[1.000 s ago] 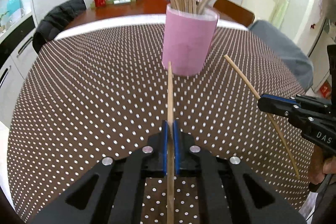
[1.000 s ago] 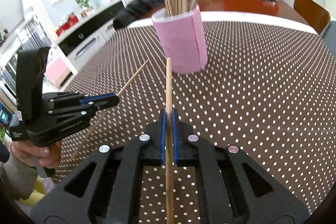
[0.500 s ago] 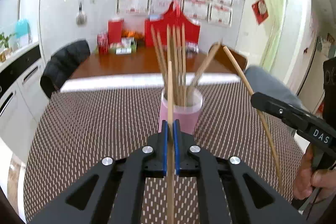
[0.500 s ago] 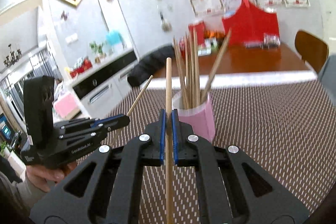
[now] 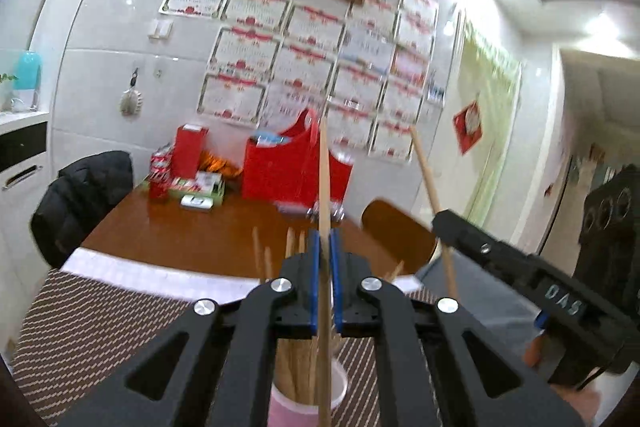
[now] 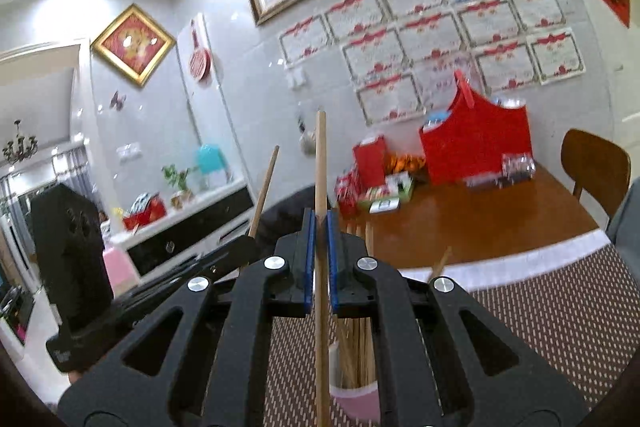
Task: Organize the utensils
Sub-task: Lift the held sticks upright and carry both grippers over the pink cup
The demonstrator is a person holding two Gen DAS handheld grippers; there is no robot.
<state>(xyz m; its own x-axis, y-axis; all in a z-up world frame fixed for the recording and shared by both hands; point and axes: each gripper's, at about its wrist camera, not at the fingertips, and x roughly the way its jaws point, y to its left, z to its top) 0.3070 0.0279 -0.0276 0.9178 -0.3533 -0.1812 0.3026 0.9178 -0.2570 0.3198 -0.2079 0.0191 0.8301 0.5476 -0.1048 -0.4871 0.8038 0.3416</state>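
Above the pink cup point(image 5: 306, 403), both chopsticks point(image 5: 324, 187) upright, seemingly vertical

Much of the pink holder and the chopsticks is hidden or cut off.

In the left wrist view, the left gripper point(image 5: 325, 283) covers the upper part of the pink holder point(image 5: 280, 407), the bottom edge cuts its base, and the held chopstick point(image 5: 324, 187) runs out of the frame below. In the right wrist view, the right gripper point(image 6: 318, 259) hides the middle of the chopsticks in the holder point(image 6: 352, 355). The text on the wall certificates point(image 6: 440, 39) is too small to read.
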